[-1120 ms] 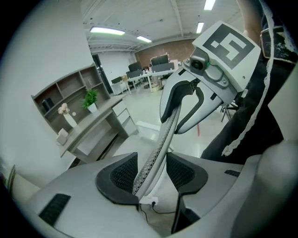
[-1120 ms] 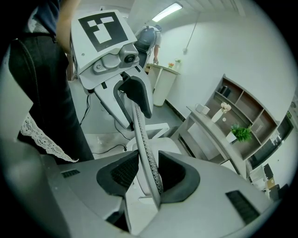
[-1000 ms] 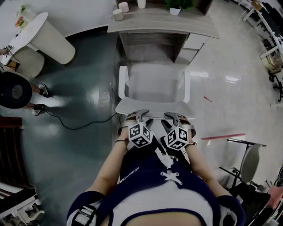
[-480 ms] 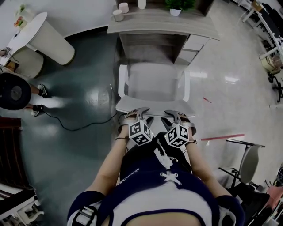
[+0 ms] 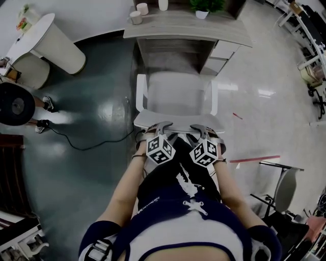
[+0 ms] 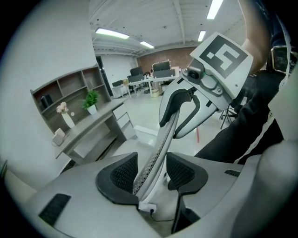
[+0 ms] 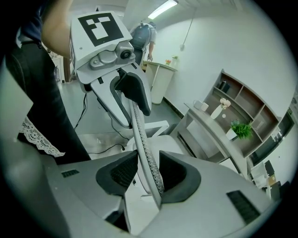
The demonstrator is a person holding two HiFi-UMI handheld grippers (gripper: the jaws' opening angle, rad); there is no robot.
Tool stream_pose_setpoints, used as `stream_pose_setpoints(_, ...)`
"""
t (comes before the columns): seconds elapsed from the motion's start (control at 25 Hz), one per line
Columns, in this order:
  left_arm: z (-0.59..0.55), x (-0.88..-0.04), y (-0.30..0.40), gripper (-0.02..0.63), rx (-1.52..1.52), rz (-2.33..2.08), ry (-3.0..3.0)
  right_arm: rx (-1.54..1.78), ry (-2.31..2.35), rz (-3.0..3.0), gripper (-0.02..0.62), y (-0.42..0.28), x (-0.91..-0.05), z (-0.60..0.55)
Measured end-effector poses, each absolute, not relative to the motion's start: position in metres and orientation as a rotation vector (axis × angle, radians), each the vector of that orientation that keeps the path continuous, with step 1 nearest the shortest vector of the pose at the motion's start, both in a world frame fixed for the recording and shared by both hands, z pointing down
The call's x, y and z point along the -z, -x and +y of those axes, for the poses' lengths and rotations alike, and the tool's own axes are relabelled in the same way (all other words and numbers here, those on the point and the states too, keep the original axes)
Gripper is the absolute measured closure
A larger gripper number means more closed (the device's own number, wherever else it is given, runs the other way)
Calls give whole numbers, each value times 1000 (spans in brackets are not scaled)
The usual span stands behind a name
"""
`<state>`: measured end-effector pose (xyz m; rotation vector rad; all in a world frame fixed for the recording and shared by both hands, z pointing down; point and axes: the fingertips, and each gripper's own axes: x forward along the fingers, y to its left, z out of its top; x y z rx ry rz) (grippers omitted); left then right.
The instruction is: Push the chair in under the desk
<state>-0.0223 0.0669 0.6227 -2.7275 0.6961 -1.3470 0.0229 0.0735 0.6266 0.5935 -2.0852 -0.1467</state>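
A white mesh-backed chair (image 5: 175, 97) stands facing a grey desk (image 5: 186, 25), its seat front just under the desk's edge. Both grippers straddle the top rim of the backrest (image 5: 178, 123) side by side. In the left gripper view the left gripper (image 6: 151, 174) has the mesh backrest (image 6: 160, 139) between its pads, with a gap at the right pad. In the right gripper view the right gripper (image 7: 148, 174) has its jaws opening around the backrest (image 7: 142, 139), which passes loosely between the pads. Each view shows the other gripper on the rim further along.
Cups (image 5: 138, 12) and a potted plant (image 5: 202, 6) stand on the desk, with a drawer unit (image 5: 221, 53) at its right. A round white table (image 5: 46, 41) is at far left, a black cable (image 5: 86, 145) crosses the floor, and another chair (image 5: 285, 188) stands at right.
Both grippers have edged slightly towards the desk along with the chair's backrest, and their marker cubes have drawn a little further apart.
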Motion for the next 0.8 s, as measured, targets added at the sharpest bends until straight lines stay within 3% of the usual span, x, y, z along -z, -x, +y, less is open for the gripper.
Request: stream_pose_setpoints(0.8,56,-616,14,416,1267,709,2778,160,-618,-2079,456,-33,-628,57)
